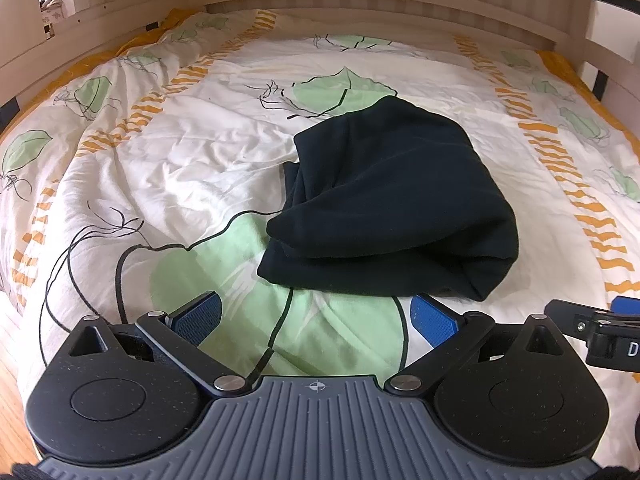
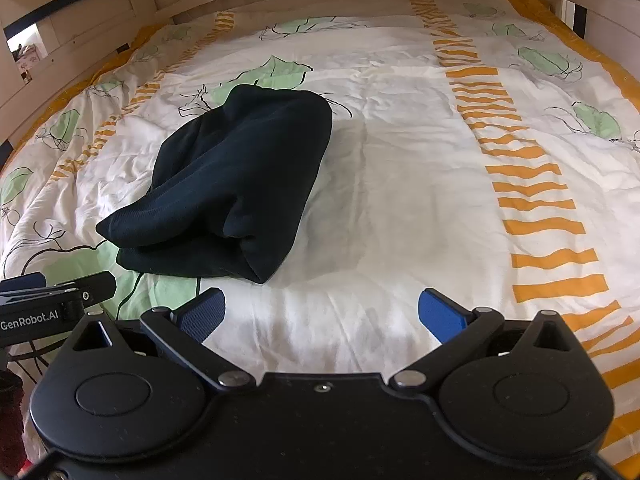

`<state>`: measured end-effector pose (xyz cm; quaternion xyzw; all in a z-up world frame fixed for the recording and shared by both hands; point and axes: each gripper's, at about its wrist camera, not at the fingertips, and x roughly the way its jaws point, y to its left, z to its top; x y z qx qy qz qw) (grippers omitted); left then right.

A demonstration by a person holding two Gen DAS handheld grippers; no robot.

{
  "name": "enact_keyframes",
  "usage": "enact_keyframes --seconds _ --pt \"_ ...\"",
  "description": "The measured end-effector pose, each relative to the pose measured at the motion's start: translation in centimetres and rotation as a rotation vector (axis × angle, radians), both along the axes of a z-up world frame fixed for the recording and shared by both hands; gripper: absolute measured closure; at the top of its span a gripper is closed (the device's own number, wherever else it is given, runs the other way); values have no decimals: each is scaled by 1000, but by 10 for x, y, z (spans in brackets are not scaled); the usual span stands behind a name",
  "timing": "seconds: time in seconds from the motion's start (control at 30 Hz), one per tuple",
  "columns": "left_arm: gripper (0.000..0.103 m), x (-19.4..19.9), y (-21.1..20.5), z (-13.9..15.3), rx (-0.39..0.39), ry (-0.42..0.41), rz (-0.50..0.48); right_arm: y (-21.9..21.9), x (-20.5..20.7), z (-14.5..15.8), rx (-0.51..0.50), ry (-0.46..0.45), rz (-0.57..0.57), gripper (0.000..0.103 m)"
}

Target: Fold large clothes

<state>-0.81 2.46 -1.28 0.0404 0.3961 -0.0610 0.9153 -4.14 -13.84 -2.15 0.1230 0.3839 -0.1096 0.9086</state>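
A dark navy garment (image 1: 392,196) lies folded into a thick bundle on the bed; it also shows in the right wrist view (image 2: 236,184). My left gripper (image 1: 316,318) is open and empty, just short of the bundle's near edge. My right gripper (image 2: 322,314) is open and empty, to the right of the bundle's near corner, over bare quilt. The right gripper's side shows at the left wrist view's right edge (image 1: 596,328). The left gripper's side shows at the right wrist view's left edge (image 2: 48,304).
The bed is covered by a white quilt (image 2: 400,152) with green leaves and orange stripes. A pale wooden bed frame (image 1: 360,4) runs along the far side and both ends. Wooden floor (image 1: 8,392) shows at the near left.
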Motion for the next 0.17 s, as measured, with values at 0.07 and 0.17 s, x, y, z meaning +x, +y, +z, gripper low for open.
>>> enact_keyframes --seconds 0.07,0.17 --pt "1 1 0 -1 0 5 5 0 1 0 2 2 0 1" --pt "1 5 0 -3 -2 16 2 -1 4 -2 6 7 0 1"
